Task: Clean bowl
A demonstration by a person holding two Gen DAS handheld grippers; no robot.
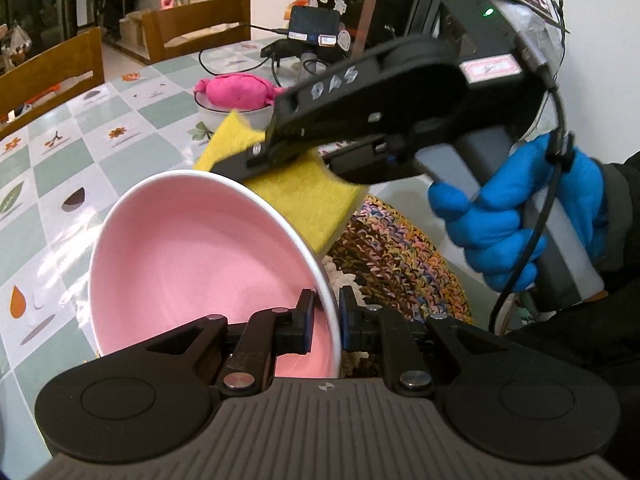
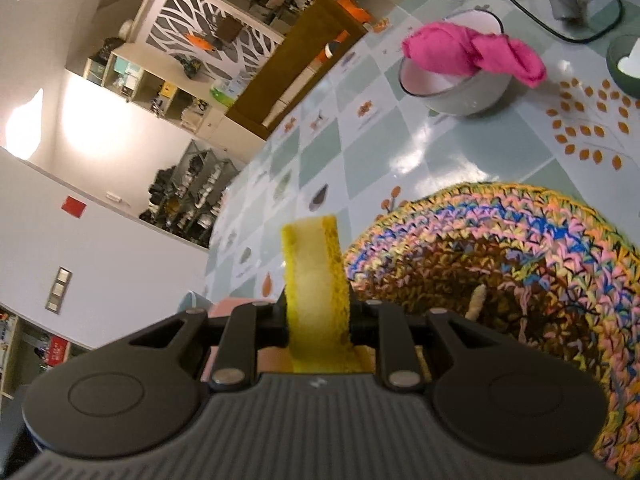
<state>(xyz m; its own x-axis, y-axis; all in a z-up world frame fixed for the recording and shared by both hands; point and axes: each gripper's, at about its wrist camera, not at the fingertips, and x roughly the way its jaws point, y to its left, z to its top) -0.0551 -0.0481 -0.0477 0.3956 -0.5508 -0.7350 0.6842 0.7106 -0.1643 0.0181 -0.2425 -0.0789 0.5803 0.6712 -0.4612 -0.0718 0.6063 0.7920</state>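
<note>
A pink bowl (image 1: 200,264) with a white outside is held tilted above the table. My left gripper (image 1: 326,320) is shut on its rim, one finger inside and one outside. My right gripper (image 1: 264,152) is shut on a yellow sponge (image 1: 308,196) just above and behind the bowl's far rim. In the right wrist view the right gripper (image 2: 318,316) clamps the sponge (image 2: 314,280) edge-on, and a strip of the pink bowl (image 2: 232,304) shows below the fingers.
A multicoloured crocheted mat (image 1: 400,264) lies under the bowl; it also shows in the right wrist view (image 2: 500,272). A white bowl (image 1: 232,110) with a pink cloth (image 1: 240,90) stands further back. Cables, a device (image 1: 314,28) and wooden chairs (image 1: 196,26) are at the far table edge.
</note>
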